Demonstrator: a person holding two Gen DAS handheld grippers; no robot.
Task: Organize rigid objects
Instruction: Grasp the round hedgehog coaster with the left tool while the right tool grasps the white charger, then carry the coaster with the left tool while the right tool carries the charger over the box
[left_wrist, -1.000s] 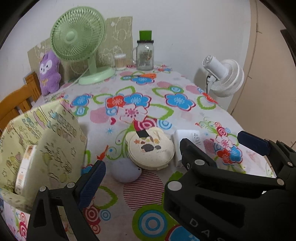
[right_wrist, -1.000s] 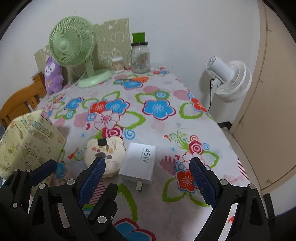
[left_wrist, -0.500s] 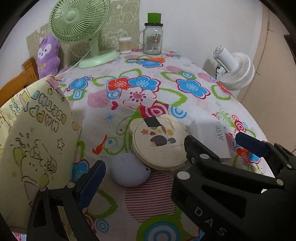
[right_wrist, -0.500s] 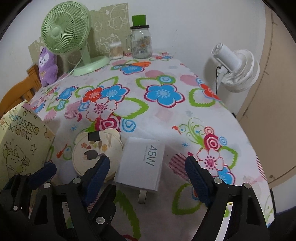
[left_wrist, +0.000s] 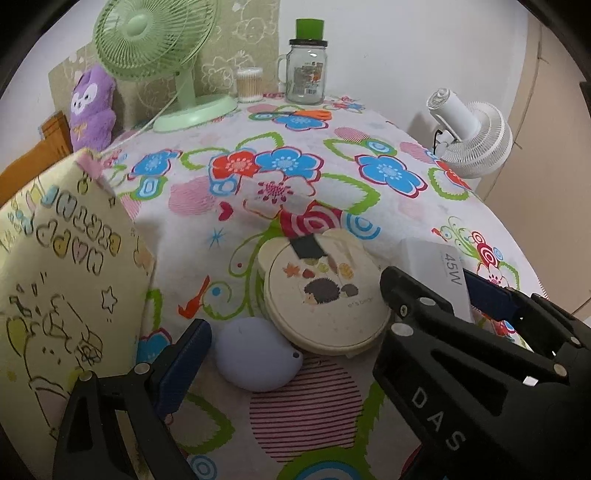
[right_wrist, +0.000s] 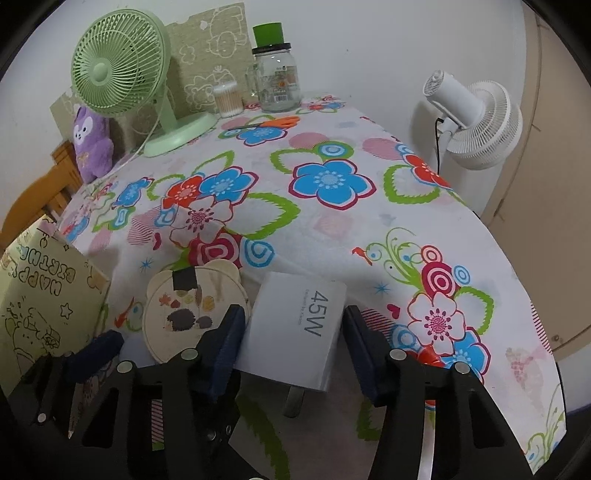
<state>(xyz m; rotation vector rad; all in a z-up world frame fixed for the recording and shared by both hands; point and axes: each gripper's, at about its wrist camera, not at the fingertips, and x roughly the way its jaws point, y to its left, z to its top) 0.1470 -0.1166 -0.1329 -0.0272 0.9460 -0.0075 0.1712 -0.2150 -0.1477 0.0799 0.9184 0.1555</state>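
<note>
A white 45W charger (right_wrist: 295, 328) lies on the flowered tablecloth with its prongs toward me. My right gripper (right_wrist: 295, 345) is open, with one blue finger on each side of the charger, close but apart. A round cream case with a hedgehog picture (left_wrist: 325, 299) lies left of the charger (left_wrist: 439, 273); it also shows in the right wrist view (right_wrist: 192, 314). A small lilac egg-shaped object (left_wrist: 255, 354) lies in front of the case. My left gripper (left_wrist: 332, 325) is open wide over the lilac object and the case, with nothing held.
A yellow "Happy Birthday" gift bag (left_wrist: 62, 295) stands at the left. At the far end are a green desk fan (left_wrist: 155, 48), a purple plush (left_wrist: 92, 107), a cotton swab jar (left_wrist: 249, 85) and a glass jar (left_wrist: 306, 70). A white fan (right_wrist: 476, 118) stands beyond the table's right edge.
Both grippers have moved forward and lower. The right fingers now flank the charger and have closed in somewhat. The left gripper has come closer to the lilac object and the round case.
</note>
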